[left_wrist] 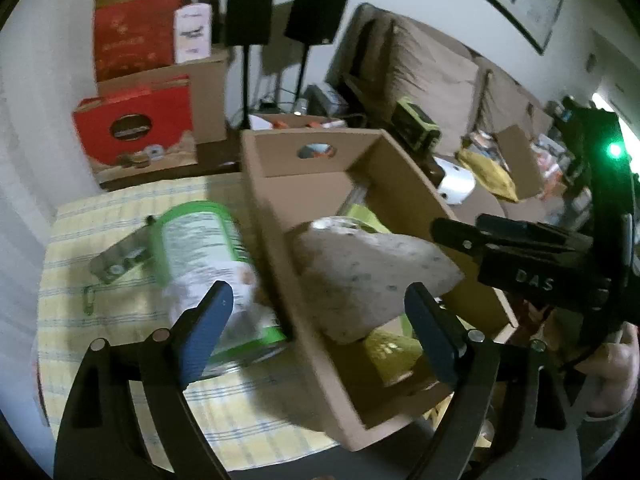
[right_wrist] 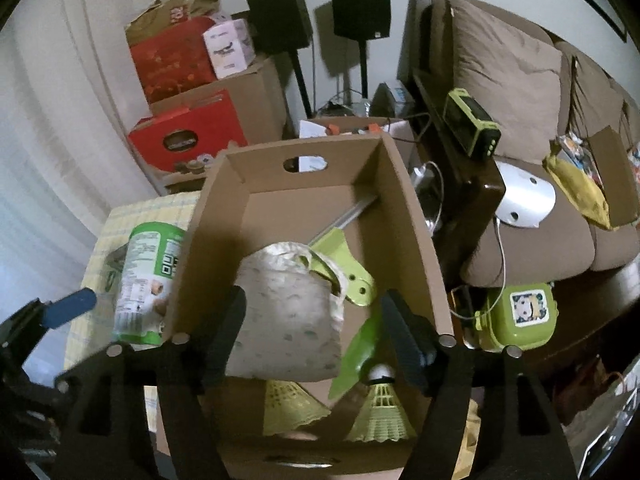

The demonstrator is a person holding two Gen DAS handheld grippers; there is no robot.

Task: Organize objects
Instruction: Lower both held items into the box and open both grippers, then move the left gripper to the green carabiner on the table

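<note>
— Looking past the left gripper [left_wrist: 318, 320] first: how do its blue pads stand?

— Wide apart, gripping nothing. One pad sits over the green-and-white canister [left_wrist: 208, 264], the other over the cardboard box [left_wrist: 280, 240]. The speckled cloth pouch [left_wrist: 372, 276] shows between them but neither pad presses on it.

— And the right gripper [right_wrist: 314, 336]?

— Its black fingers are parted too, with the same pouch [right_wrist: 288, 320] between them. I can't tell whether it touches a pad or whether it rests on anything.

— Where is the pouch, then?

— Inside the open box [right_wrist: 412, 216], near the front. Below it lie two yellow shuttlecocks [right_wrist: 380, 412], and beside it a lime-green handled tool [right_wrist: 344, 268] whose metal shaft runs toward the far corner.

— Outside the box?

— The canister lies on its side on the yellow checked tablecloth [left_wrist: 120, 320], just left of the box wall. Right of the box, a small green case [right_wrist: 516, 316] with a picture on it.

— Further back?

— Red cartons [right_wrist: 188, 136], two black speakers on stands [right_wrist: 360, 8], and a brown sofa [right_wrist: 512, 92].
</note>
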